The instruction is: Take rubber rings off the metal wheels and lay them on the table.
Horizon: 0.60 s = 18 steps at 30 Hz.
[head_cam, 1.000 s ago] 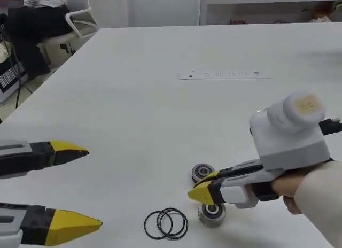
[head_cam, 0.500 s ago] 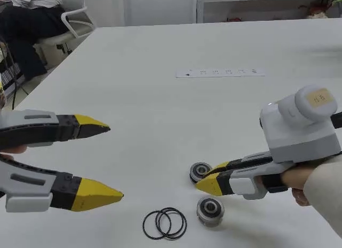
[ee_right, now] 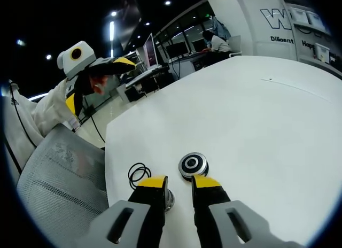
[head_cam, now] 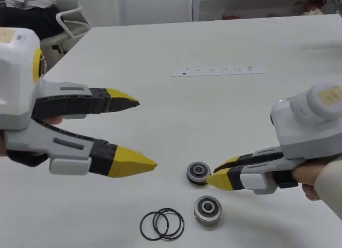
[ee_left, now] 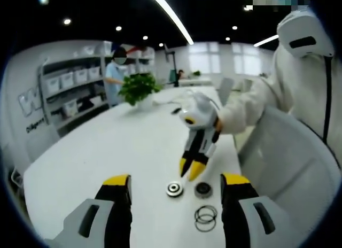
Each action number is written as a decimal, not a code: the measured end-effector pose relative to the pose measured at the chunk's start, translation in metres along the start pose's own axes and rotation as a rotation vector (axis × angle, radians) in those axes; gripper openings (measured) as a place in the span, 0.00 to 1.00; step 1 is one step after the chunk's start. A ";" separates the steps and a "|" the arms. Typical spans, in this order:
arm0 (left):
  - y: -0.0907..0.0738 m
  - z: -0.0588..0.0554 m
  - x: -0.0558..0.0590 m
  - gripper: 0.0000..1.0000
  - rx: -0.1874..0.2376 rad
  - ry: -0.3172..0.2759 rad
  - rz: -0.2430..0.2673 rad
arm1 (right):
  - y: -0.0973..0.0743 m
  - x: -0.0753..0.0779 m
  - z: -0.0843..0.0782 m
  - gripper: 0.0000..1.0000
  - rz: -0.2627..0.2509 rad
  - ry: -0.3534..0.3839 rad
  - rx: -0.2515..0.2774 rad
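The white table point(head_cam: 160, 98) carries a flush power strip point(head_cam: 219, 71) well beyond the work, and an office chair point(head_cam: 72, 23) stands off its far left corner. Two metal wheels lie flat near the front edge, the far wheel point(head_cam: 199, 173) and the near wheel point(head_cam: 208, 209), close together but apart. The black rubber rings point(head_cam: 162, 224) lie overlapping on the table just left of the near wheel, touching neither wheel. Whether a ring sits on either wheel I cannot tell. The right gripper point(head_cam: 212, 173), held from a white sleeve point(head_cam: 331, 189), has its jaws a narrow gap apart and holds nothing, with its tips just beside the far wheel's right edge. In the right gripper view its own left jaw hides most of the near wheel. The left gripper point(head_cam: 147, 134) hovers left of the wheels, jaws spread wide and empty. Compared with a second ago, the left gripper has come up and in from the lower left edge. The right gripper's tips, then over the near wheel, have drawn back beside the far wheel. Wheels and rings lie as before.
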<state>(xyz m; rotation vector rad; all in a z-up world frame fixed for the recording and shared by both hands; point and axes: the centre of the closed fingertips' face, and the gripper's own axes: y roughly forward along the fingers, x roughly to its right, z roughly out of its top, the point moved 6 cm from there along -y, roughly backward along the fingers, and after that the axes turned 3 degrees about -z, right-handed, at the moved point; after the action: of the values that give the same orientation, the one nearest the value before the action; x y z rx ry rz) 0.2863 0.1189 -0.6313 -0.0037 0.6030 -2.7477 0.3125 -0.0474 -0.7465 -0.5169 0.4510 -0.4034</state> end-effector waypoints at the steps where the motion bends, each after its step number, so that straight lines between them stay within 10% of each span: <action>1: 0.004 0.003 -0.002 0.68 0.004 0.006 -0.005 | 0.000 0.001 -0.001 0.15 -0.002 -0.002 0.000; 10: 0.034 0.011 -0.016 0.67 0.017 0.017 -0.043 | -0.002 0.014 -0.005 0.16 -0.027 0.006 0.000; 18: 0.060 -0.007 -0.022 0.64 -0.039 0.016 -0.073 | -0.002 0.019 -0.005 0.18 -0.025 0.018 0.010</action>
<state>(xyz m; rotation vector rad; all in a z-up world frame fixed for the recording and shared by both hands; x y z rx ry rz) 0.3255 0.0769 -0.6609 -0.0126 0.6737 -2.8080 0.3252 -0.0597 -0.7548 -0.5100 0.4601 -0.4343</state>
